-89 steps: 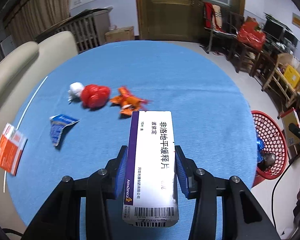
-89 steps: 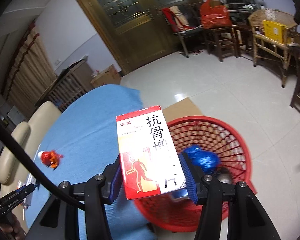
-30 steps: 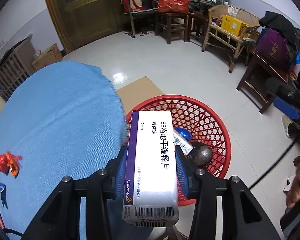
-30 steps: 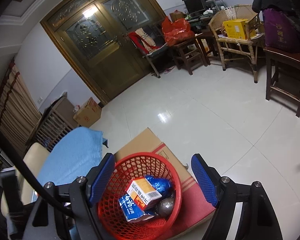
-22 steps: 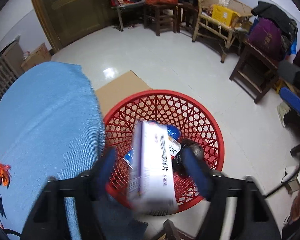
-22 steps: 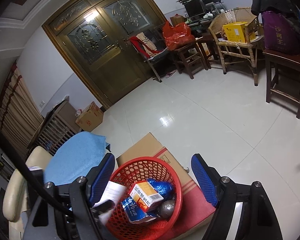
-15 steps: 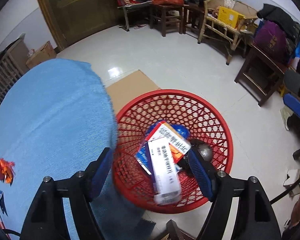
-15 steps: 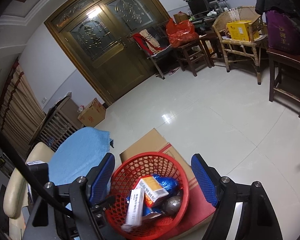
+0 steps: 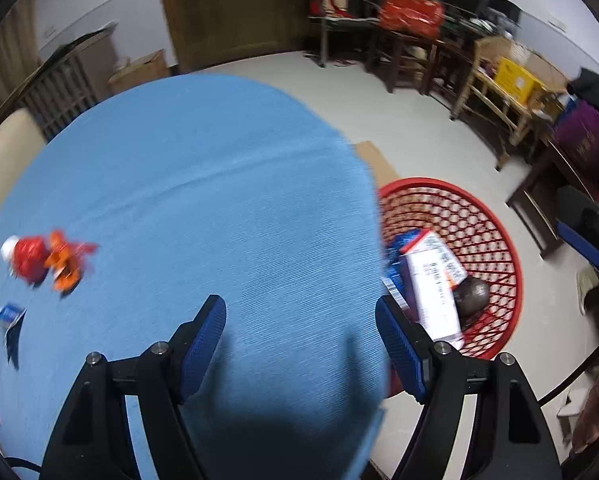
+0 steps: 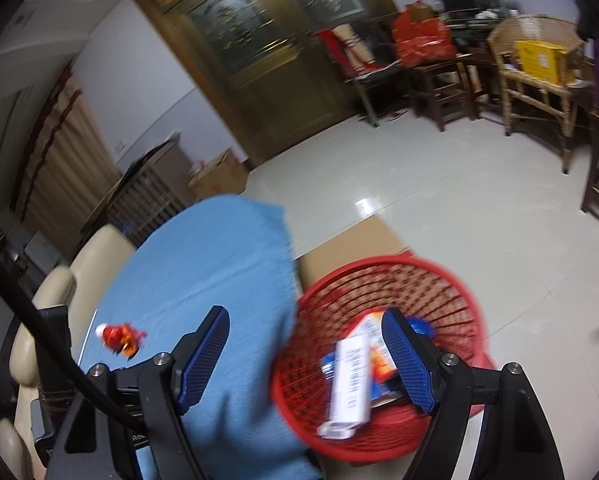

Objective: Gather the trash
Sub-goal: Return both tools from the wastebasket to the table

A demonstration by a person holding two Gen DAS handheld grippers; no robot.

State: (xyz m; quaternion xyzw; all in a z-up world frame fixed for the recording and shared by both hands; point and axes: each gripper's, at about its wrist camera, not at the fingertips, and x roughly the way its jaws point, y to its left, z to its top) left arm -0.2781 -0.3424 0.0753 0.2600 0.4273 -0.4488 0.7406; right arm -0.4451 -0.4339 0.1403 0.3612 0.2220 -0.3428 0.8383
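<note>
blue tablecloth point(image 9: 203, 184) under left gripper point(image 9: 301, 338), jaws wide, empty

Left gripper point(image 9: 301, 344) and right gripper point(image 10: 307, 354) — both empty, jaws wide apart, angled downward

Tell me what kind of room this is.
Probably a home living or dining room: a wooden double door, wicker chair, and a blue-clothed round table beside a red trash basket.
</note>
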